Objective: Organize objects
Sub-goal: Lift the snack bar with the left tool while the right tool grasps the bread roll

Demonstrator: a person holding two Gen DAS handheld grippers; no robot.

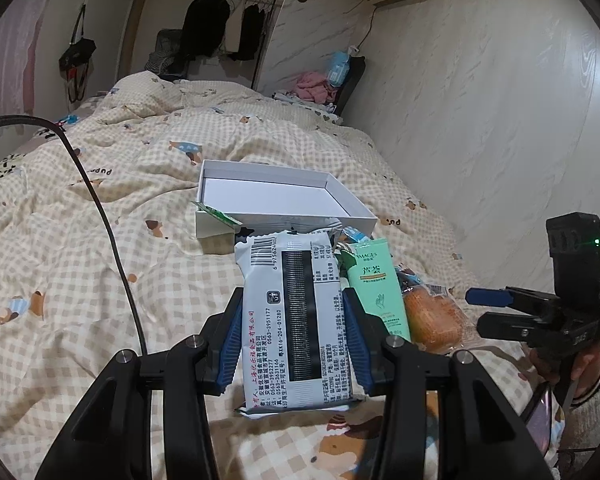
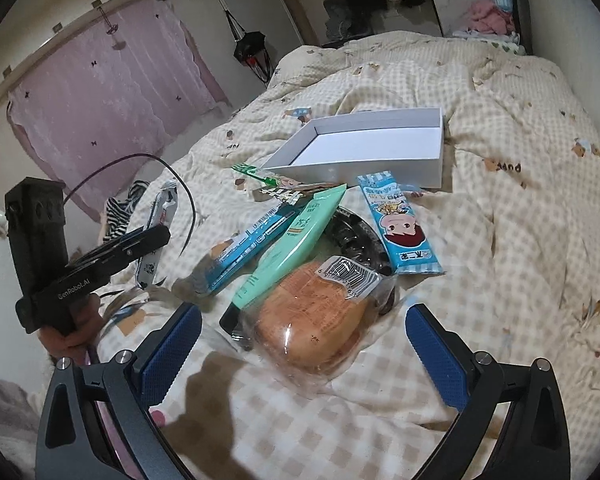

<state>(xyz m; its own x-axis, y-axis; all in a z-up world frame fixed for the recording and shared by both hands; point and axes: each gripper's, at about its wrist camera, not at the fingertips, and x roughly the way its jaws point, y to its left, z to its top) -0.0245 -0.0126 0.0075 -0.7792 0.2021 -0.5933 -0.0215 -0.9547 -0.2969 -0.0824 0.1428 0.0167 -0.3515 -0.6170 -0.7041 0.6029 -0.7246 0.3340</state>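
My left gripper (image 1: 292, 304) is shut on a grey-white snack packet (image 1: 296, 272) with a barcode, held above the bed. Beyond it lies an open white box (image 1: 352, 204), with nothing in the part I can see. A green tube (image 1: 374, 280) and a clear-wrapped orange bread (image 1: 432, 316) lie to the right. In the right wrist view my right gripper (image 2: 304, 340) stands open, its blue pads (image 2: 172, 348) either side of the bread (image 2: 312, 320) without touching it. The green tube (image 2: 296, 240), a blue box (image 2: 244, 248) and a blue cartoon snack packet (image 2: 400, 228) lie before the white box (image 2: 340, 168).
Everything rests on a rumpled checked duvet (image 2: 500, 220). A black object (image 2: 352, 232) lies partly under the bread, and a green sachet (image 2: 256, 174) lies by the box. The left gripper (image 2: 156, 240) and its hand are at the left, with a cable (image 1: 112, 240) trailing.
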